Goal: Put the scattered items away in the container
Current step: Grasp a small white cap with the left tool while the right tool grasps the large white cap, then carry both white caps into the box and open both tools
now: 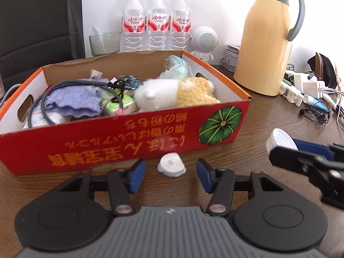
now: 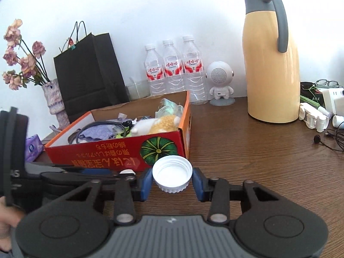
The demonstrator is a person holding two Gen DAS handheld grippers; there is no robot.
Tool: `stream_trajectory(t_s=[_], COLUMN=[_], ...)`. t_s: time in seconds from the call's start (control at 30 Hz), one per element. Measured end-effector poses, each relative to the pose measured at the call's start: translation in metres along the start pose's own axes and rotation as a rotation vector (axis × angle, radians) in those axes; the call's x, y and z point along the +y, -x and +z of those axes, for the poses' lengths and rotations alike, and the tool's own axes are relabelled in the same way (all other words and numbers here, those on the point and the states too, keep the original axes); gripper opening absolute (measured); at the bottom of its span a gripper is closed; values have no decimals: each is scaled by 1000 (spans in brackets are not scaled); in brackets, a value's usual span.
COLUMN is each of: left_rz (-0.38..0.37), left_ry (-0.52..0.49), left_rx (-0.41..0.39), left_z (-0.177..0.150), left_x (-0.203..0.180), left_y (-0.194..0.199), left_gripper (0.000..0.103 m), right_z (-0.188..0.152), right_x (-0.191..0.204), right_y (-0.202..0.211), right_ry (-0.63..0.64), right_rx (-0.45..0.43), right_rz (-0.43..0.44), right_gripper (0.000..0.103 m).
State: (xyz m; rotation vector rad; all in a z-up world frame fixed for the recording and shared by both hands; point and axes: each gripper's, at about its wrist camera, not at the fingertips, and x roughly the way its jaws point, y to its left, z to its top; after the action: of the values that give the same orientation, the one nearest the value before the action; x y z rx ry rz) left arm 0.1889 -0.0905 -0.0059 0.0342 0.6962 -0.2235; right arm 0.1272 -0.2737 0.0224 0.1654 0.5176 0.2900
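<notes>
Brown wood-grain table (image 2: 247,150) carries a red cardboard box (image 1: 120,137), already filled with a plush toy (image 1: 178,93) and cloths. Just in front of the box, the left gripper (image 1: 169,175) stands half open around a small white plug-like piece (image 1: 171,167), not yet pinching it. To the box's right, the right gripper (image 2: 172,182) clamps a white ribbed cap (image 2: 172,177); next it needs lifting over the rim. Yellow Japanese print runs upside down beside a green pumpkin picture (image 1: 220,124).

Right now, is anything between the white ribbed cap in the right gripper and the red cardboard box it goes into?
Only the box's own near wall. The white ribbed cap, gripped by the right gripper, sits just before the red cardboard box, below its rim. No other object shows between them, so the cap would probably need lifting over that wall.
</notes>
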Motion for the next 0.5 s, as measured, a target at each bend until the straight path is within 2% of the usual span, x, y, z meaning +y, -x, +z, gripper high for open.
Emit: stream_trajectory(t_s=[0.07,0.13,0.2,0.37,0.5], left_rz=[15,13,44,47,60], left_ry=[-2,-5,-23,-13,18], left_rx=[2,15,6,1,-18], left_z=[3,3,1,-5,-19], left_x=[-4,-7,-9,-5,6], left_y=[-6,-11,-12,-3,25], left_gripper=[56,50,28,27,27], right_z=[1,0,0,-1,-5], right_x=[4,9,10,11,19], right_y=[2,4,2,8,6], right_ry=[14,32,38,33,68], right_rx=[-9,-17,-10,-24,-3], right_rz=[14,25,26,31,34], right_gripper=[39,39,39,39,39])
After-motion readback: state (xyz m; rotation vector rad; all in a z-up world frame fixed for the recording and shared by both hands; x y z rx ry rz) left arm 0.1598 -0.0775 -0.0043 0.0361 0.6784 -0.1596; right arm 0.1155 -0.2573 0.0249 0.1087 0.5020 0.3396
